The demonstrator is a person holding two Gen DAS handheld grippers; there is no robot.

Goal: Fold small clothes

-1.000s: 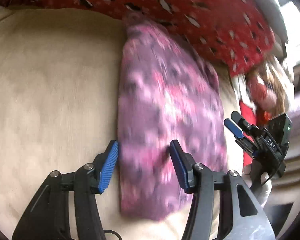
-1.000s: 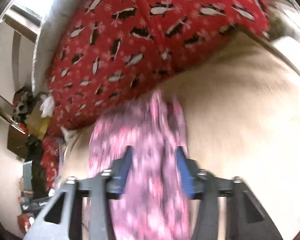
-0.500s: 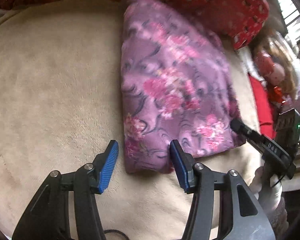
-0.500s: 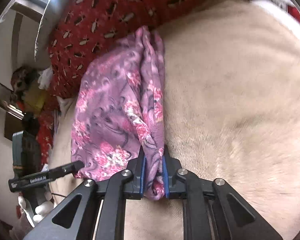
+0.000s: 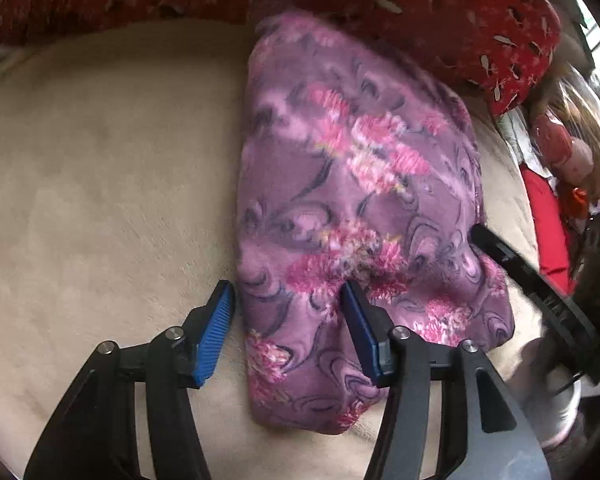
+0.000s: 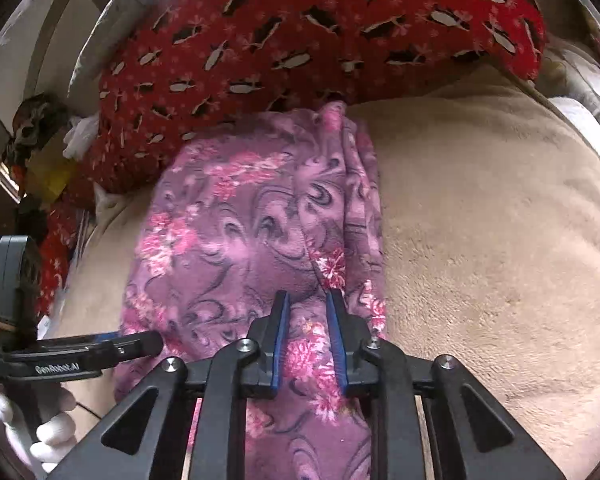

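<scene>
A folded purple garment with pink flowers (image 5: 352, 200) lies on a beige blanket (image 5: 100, 180); it also shows in the right wrist view (image 6: 240, 232). My left gripper (image 5: 286, 300) is open, its jaws wide apart over the garment's near left corner, holding nothing. My right gripper (image 6: 306, 304) has its jaws slightly parted around a raised fold of the garment's near edge; cloth sits between the pads, loosely. The right gripper (image 5: 540, 296) also shows at the garment's right side in the left wrist view.
A red pillow with a black and white print (image 6: 320, 32) lies along the far edge of the garment. A doll and red items (image 5: 564, 148) sit at the right of the bed. The beige blanket (image 6: 500, 240) spreads wide beside the garment.
The garment has come down flat on the blanket. My right gripper's jaws have parted from their tight pinch on the fold. My left gripper has moved closer over the garment's corner.
</scene>
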